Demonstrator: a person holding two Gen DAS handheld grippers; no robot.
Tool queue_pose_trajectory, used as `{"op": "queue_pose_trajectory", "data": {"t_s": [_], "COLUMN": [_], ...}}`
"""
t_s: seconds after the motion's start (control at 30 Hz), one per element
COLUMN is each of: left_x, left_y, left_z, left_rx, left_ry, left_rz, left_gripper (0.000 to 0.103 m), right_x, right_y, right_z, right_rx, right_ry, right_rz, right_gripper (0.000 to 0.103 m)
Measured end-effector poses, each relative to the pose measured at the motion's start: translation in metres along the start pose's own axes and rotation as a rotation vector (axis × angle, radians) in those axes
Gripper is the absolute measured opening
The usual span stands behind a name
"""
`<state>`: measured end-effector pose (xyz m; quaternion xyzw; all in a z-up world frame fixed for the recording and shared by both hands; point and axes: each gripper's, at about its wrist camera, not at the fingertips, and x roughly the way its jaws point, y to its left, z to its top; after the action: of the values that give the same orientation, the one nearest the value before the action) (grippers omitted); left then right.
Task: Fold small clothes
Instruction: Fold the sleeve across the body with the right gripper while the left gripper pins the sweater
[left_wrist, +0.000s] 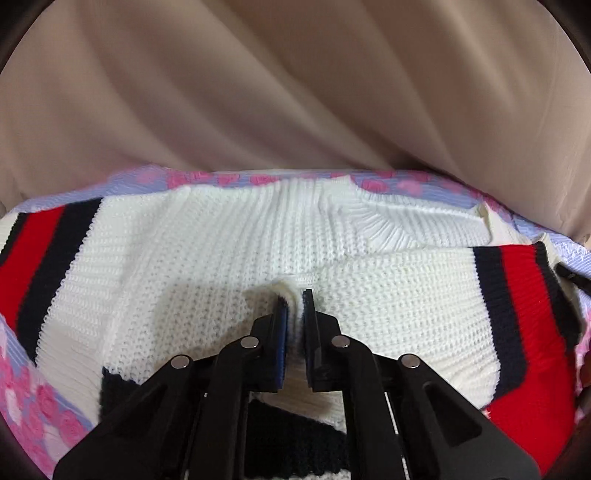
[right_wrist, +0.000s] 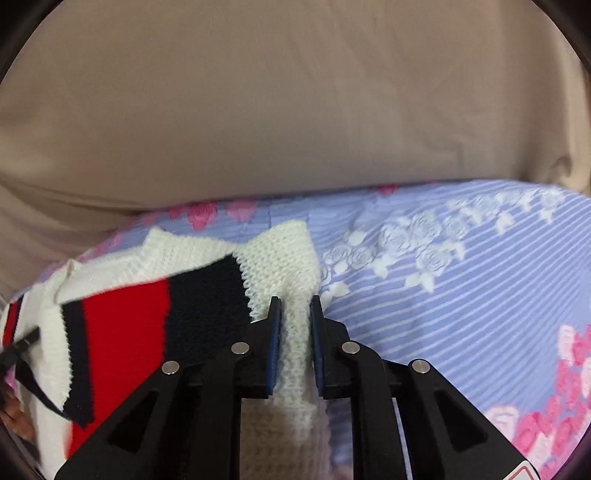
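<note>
Losing the sleeve looks the likeliest fault: the right gripper (right_wrist: 294, 343) is clamped on only a narrow ridge of the white knitted sweater with red and navy bands (right_wrist: 122, 314), and the bulky, springy knit could slide from between the pads if it is pulled sideways too fast. The left gripper (left_wrist: 294, 332) is closed on a small pinch of white knit at the middle of the body; so shallow a hold may drag the whole garment over the lilac striped bedsheet with pink and white roses (right_wrist: 424, 295) and skew the fold.

In the right wrist view, the sweater lies on the sheet, left of and under the right gripper, its striped sleeve raised. In the left wrist view, it spreads to both sides and beyond that gripper, toward the far beige cloth backdrop (left_wrist: 295, 92).
</note>
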<state>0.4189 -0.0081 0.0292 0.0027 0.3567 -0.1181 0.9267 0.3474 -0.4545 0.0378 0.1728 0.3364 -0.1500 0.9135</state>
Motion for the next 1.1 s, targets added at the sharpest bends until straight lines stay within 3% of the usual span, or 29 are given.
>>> {"op": "queue_pose_trajectory", "data": {"t_s": [0.03, 0.1, 0.17, 0.23, 0.3, 0.33, 0.37, 0.4, 0.43, 0.5, 0.57, 0.67, 0.73, 0.83, 0.93, 1.1], "left_x": [-0.005, -0.012, -0.017, -0.024, -0.023, -0.022, -0.017, -0.014, -0.013, -0.015, -0.014, -0.005, -0.004, -0.008, -0.018, -0.021], "left_y": [0.001, 0.004, 0.004, 0.004, 0.002, 0.002, -0.002, -0.004, -0.007, -0.005, -0.004, -0.008, -0.011, -0.01, -0.003, 0.004], "left_z": [0.001, 0.0, -0.005, -0.014, -0.021, -0.024, -0.026, -0.027, -0.025, -0.02, -0.017, -0.025, -0.024, -0.03, -0.037, -0.036], "left_rx": [-0.014, -0.042, -0.057, -0.083, -0.117, -0.124, -0.116, -0.104, -0.08, -0.082, -0.078, -0.06, -0.06, -0.047, -0.055, -0.051], "left_ry": [-0.003, 0.007, 0.031, 0.056, 0.061, 0.072, 0.09, 0.093, 0.087, 0.088, 0.087, 0.091, 0.078, 0.07, 0.066, 0.061], "left_rz": [-0.012, -0.046, -0.08, -0.156, -0.192, -0.194, -0.183, -0.16, -0.143, -0.175, -0.172, -0.152, -0.145, -0.134, -0.139, -0.131], "left_gripper": [0.009, 0.01, 0.023, 0.065, 0.075, 0.074, 0.072, 0.051, 0.031, 0.018, 0.017, 0.017, 0.017, 0.019, 0.02, 0.021], "right_x": [-0.02, -0.044, -0.054, -0.052, -0.04, -0.033, -0.027, -0.023, -0.027, -0.048, -0.06, -0.021, -0.033, -0.054, -0.061, 0.01], "right_y": [-0.001, -0.01, -0.018, -0.024, -0.025, -0.025, -0.022, -0.013, -0.012, -0.015, -0.019, -0.027, -0.033, -0.022, -0.007, 0.017], "right_z": [-0.004, -0.017, -0.038, -0.049, -0.058, -0.062, -0.066, -0.069, -0.068, -0.067, -0.07, -0.088, -0.083, -0.065, -0.037, 0.004], "right_rx": [-0.012, -0.029, -0.051, -0.053, -0.042, -0.032, -0.026, -0.02, -0.014, -0.008, -0.018, -0.046, -0.025, -0.033, -0.084, -0.072], "right_ry": [-0.033, -0.04, 0.0, 0.056, 0.097, 0.117, 0.126, 0.132, 0.121, 0.049, -0.002, 0.12, 0.111, 0.05, -0.036, 0.062], "right_rz": [0.028, 0.027, 0.042, 0.062, 0.082, 0.086, 0.087, 0.099, 0.106, 0.139, 0.128, 0.053, 0.079, 0.071, -0.009, -0.035], "right_gripper": [0.021, 0.047, 0.054, 0.054, 0.054, 0.054, 0.047, 0.029, 0.028, 0.021, 0.02, 0.022, 0.023, 0.026, 0.038, 0.053]}}
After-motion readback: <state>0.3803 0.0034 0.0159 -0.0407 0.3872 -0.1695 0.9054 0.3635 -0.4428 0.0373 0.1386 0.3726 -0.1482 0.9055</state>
